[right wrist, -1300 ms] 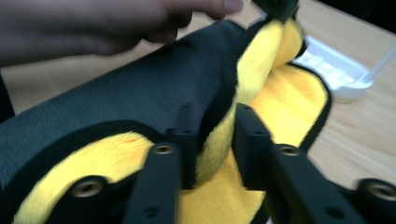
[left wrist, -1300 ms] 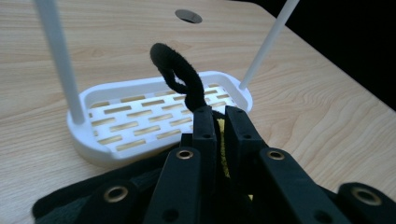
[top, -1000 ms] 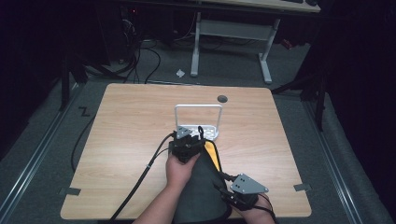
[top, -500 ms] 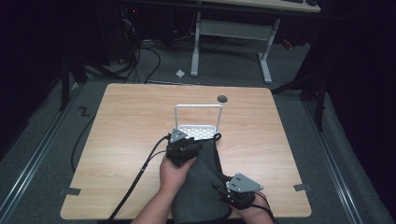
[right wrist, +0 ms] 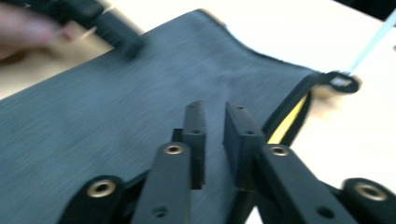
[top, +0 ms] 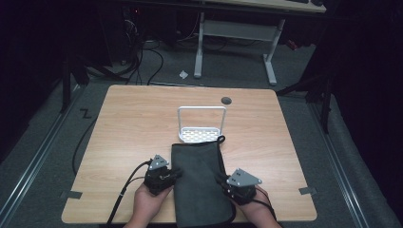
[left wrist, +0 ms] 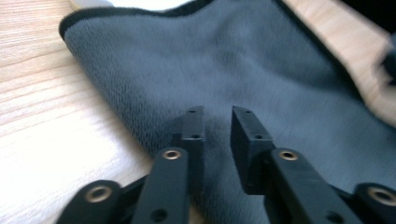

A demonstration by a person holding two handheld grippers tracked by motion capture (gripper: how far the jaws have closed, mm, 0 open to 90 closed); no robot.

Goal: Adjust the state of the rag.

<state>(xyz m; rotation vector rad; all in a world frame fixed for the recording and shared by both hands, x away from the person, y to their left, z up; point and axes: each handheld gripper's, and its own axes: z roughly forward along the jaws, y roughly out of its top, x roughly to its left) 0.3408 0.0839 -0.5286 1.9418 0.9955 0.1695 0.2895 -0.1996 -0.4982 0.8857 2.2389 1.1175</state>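
A dark grey cloth (top: 199, 175) lies folded in a long strip from the white rack to the table's front edge. My left gripper (top: 178, 172) sits at its left edge near the front. Its jaws have just been closing and stand almost together (left wrist: 217, 114), pinching the cloth (left wrist: 233, 60) under them. My right gripper (top: 219, 178) is at the cloth's right edge. Its jaws have also just been closing and are nearly together (right wrist: 215, 109) on the cloth (right wrist: 116, 107), beside a yellow lining (right wrist: 289, 119).
A small white wire rack (top: 202, 134) stands mid-table, touching the cloth's far end. A black loop (top: 221, 139) sticks out at the cloth's far right corner. A round cable hole (top: 226, 100) lies behind the rack. Bare wooden tabletop (top: 133, 123) stretches to the left.
My left hand came back from the cloth's far end by the rack to its front left edge. The cloth now lies flat in a neat strip. Both pairs of jaws narrowed.
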